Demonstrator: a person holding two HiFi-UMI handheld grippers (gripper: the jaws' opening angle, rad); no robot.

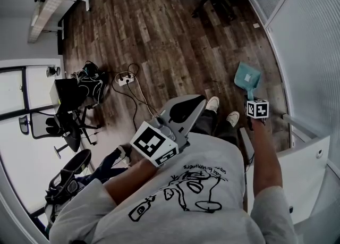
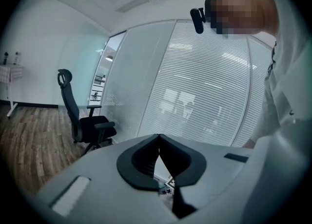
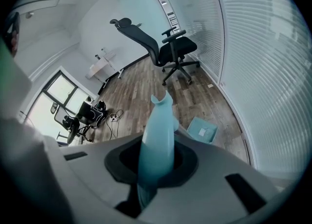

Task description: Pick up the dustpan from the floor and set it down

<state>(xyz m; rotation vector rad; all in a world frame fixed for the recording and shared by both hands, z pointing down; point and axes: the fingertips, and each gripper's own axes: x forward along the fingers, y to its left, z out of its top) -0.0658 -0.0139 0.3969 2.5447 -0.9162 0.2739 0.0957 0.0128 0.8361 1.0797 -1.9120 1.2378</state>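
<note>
Teal dustpan is low by the floor, just beyond the shoes, its handle clamped in the right gripper. Left gripper is clenched and empty. Pickup looks done; set-down remains, floor contact unclear.

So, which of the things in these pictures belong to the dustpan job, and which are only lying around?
Belongs to the job:
- teal dustpan, its handle between the jaws
- right gripper, shut on that handle

Just lying about:
- black office chair by the blinds
- power strip with cables on the floor
- left gripper, shut and empty
</note>
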